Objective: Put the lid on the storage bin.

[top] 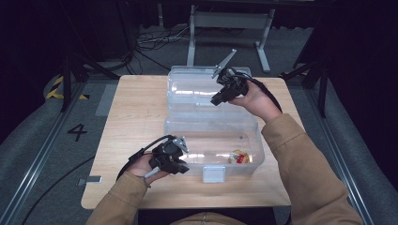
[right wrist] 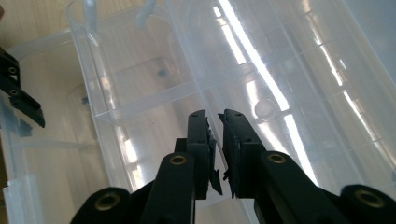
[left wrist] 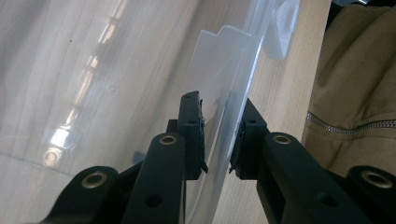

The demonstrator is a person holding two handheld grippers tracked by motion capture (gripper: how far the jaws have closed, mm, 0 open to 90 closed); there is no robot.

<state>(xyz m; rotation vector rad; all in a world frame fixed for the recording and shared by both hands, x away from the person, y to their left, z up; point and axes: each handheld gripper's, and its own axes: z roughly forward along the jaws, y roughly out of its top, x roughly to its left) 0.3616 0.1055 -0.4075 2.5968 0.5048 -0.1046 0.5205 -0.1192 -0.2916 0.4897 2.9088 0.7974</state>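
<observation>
A clear plastic box (top: 178,125) stands open on the wooden table, with a small orange and red packet (top: 238,157) in its front right corner. My left gripper (top: 184,167) is at the box's front left corner. In the left gripper view, my left gripper (left wrist: 217,140) has its jaws on either side of the front wall (left wrist: 229,84), closed on it. The lid (top: 190,86) is swung back behind the box. My right gripper (top: 216,100) is on the lid. In the right gripper view, the lid's rim (right wrist: 187,51) runs in between the nearly closed jaws of my right gripper (right wrist: 215,140).
A white latch (top: 213,174) hangs from the box's front wall, close to the table's near edge. Bare tabletop (top: 136,108) lies left of the box. The person's tan sleeves (top: 305,159) come in from below. A metal stand (top: 230,21) and cables are on the floor beyond.
</observation>
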